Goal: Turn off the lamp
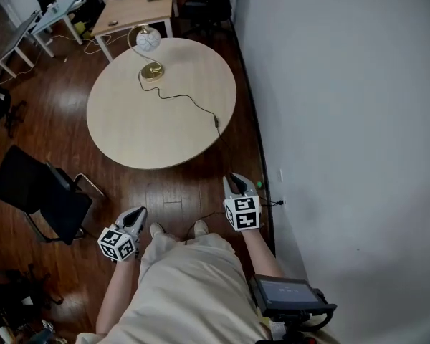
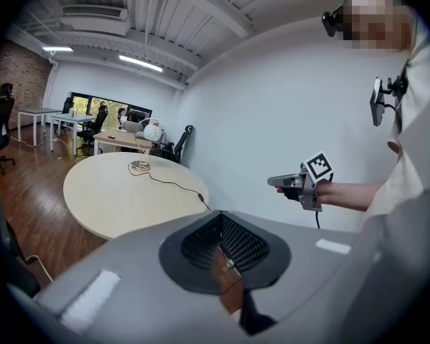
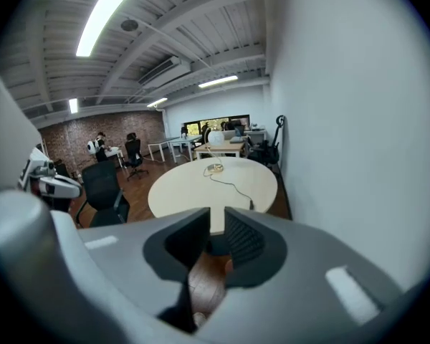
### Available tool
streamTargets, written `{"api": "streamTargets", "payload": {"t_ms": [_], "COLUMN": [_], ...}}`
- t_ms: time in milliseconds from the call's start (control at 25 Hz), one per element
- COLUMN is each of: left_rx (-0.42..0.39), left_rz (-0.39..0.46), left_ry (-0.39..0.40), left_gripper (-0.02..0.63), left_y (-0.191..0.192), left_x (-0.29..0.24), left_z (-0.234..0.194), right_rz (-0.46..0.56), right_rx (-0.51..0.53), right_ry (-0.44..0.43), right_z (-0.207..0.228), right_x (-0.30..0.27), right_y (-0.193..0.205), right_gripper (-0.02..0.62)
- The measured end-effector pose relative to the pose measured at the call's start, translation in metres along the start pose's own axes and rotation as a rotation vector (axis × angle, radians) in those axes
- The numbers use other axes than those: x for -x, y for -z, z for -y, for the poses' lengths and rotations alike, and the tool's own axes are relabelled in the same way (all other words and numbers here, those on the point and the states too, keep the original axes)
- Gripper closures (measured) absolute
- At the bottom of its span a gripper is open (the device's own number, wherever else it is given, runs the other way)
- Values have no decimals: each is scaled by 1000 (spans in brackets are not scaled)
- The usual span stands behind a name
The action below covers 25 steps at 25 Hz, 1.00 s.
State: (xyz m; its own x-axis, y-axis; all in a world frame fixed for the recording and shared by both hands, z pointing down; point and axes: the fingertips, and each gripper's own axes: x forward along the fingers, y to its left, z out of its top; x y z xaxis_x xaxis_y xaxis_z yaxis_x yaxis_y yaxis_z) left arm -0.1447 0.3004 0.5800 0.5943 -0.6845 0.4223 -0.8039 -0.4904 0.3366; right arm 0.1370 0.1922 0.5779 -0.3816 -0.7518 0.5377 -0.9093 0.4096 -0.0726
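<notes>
The lamp, a white globe shade point(image 1: 148, 39) on a brass base point(image 1: 152, 71), stands at the far side of the round table point(image 1: 122, 131). Its black cord runs across the top to an inline switch point(image 1: 216, 120) near the right edge, then drops to the floor. Both grippers hang short of the table's near edge, above the wooden floor. My left gripper point(image 1: 137, 213) has its tips together with nothing in them. My right gripper point(image 1: 238, 183) points at the table; its jaws stand a narrow gap apart and hold nothing. The right gripper view shows the lamp point(image 3: 215, 139) and switch point(image 3: 251, 204) ahead.
A black office chair point(image 1: 39, 196) stands left of me beside the table. A white wall point(image 1: 344, 120) runs close along the right, and the cord goes to a plug at its foot point(image 1: 272, 203). Desks and chairs point(image 1: 132, 9) fill the room behind the table.
</notes>
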Motion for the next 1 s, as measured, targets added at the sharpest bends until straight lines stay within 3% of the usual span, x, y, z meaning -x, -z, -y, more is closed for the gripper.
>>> {"api": "streamTargets", "payload": {"t_ms": [240, 560, 1000], "left_rx": [30, 56, 59], "left_rz": [22, 38, 1], "left_ry": [-25, -21, 25], "left_gripper": [603, 603, 603], "left_y": [0, 2, 9], "left_x": [-3, -14, -23], "left_z": [-12, -17, -12], "right_rz": [-50, -57, -80], "right_rx": [42, 111, 55], "right_ry": [40, 19, 77], "right_z": [20, 10, 23], "right_x": [3, -5, 11], "right_y": [33, 30, 52], "right_gripper": [561, 561, 561]}}
